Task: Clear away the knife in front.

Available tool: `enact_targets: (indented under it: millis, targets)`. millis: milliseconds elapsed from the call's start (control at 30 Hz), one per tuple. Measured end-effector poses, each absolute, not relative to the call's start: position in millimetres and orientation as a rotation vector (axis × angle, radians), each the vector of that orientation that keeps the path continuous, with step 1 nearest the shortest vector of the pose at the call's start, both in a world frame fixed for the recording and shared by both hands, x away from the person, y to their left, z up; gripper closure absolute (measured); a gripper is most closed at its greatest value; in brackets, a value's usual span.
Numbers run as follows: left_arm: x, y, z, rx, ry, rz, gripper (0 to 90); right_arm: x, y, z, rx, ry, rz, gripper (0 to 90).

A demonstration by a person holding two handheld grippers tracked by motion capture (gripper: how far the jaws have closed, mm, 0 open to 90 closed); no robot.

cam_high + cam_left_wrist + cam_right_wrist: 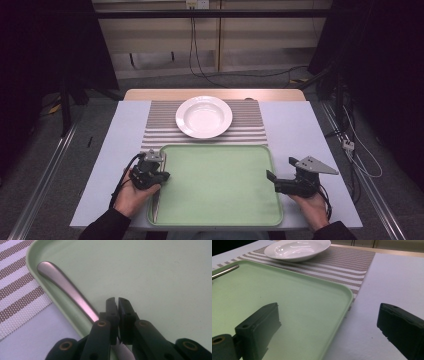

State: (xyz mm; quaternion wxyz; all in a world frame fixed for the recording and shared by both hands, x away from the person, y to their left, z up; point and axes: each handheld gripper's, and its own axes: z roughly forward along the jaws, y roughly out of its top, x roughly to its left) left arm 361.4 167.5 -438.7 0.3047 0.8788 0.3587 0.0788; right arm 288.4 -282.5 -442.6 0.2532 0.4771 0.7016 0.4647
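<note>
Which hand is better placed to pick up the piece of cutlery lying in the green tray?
Left. The left gripper hangs right over the cutlery along the tray's left edge, jaws shut beside the handle. The right gripper, jaws open, sits at the opposite rim.

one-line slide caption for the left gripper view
Left gripper, shut, beside a metal utensil handle lying along the green tray's rim.

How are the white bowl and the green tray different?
The white bowl is round, and the green tray is a rectangle with rounded corners. The bowl is smaller than the tray. The bowl looks shiny and has nothing in it, while the tray looks dull and has a metal utensil lying along its edge. The bowl sits on the striped mat, farther from the person than the tray. Both lie flat on the table.
</note>
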Motion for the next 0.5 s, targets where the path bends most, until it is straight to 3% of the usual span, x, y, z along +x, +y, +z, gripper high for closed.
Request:
enact_targets:
  millis: [167,333,500]
  targets:
    - [361.9,167.3,-438.0,2.312,0.945,0.219,79.0,288.6,-282.6,-442.8,1.294,1.908,1.264,4.4]
    - [361.1,166.6,-436.1,2.251,0.915,0.244,59.6,288.7,-282.7,-442.8,1.293,1.907,1.263,4.4]
    - [360.4,163.9,-433.8,2.191,0.926,0.299,26.0,288.6,-282.8,-442.7,1.296,1.906,1.263,4.4]
